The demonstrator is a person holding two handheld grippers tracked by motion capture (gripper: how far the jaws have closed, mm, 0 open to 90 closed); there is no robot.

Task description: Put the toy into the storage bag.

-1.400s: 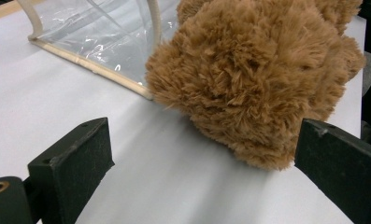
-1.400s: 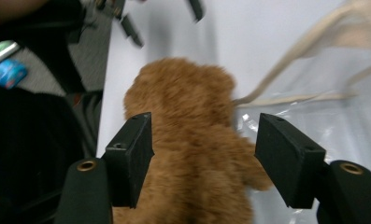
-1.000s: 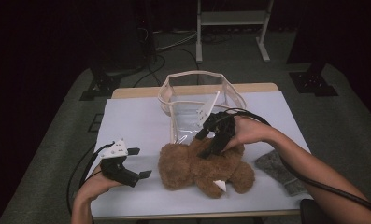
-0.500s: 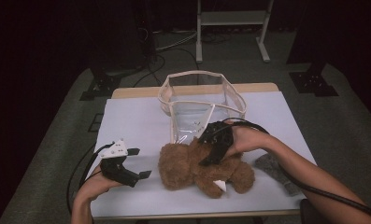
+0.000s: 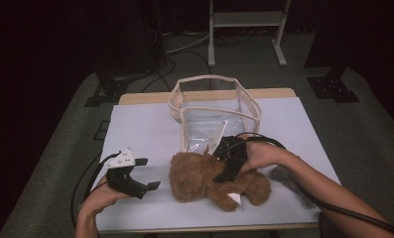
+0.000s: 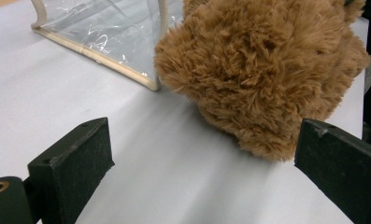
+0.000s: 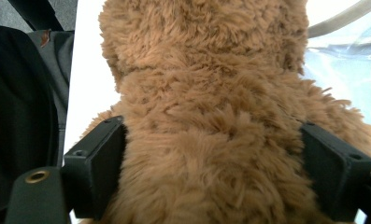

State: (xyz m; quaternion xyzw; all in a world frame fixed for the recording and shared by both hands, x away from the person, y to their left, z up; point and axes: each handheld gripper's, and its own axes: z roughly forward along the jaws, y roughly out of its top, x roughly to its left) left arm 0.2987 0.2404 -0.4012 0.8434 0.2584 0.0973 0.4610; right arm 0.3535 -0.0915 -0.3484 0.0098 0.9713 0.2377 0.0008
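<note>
The right gripper (image 5: pixel 223 166) stood over the brown teddy bear (image 5: pixel 212 178), which lay on its side on the white table (image 5: pixel 145 124) directly in front of the clear plastic bag (image 5: pixel 214 111). Its jaws had just been opening and sat at full spread, one on either flank of the bear's body. In the right gripper view the bear's torso (image 7: pixel 211 140) filled the space between both black pads, its fur touching each of them; whether the pads actually pressed into the toy or merely brushed the pile could not be determined. A white tag (image 5: pixel 234 198) protruded from the bear on the near side of that gripper. The left gripper (image 5: pixel 147 173) rested on the table, well to the left of the bear, jaws apart and holding nothing. In the left gripper view the bear's head (image 6: pixel 262 70) lay just ahead of and between the two pads, nearer the right-hand one and clear of both, with the bag's cream-trimmed edge (image 6: pixel 99 58) farther ahead and touching the fur. A grey cloth (image 5: pixel 284 176) lay beyond the person's right wrist, beside the bear.
</note>
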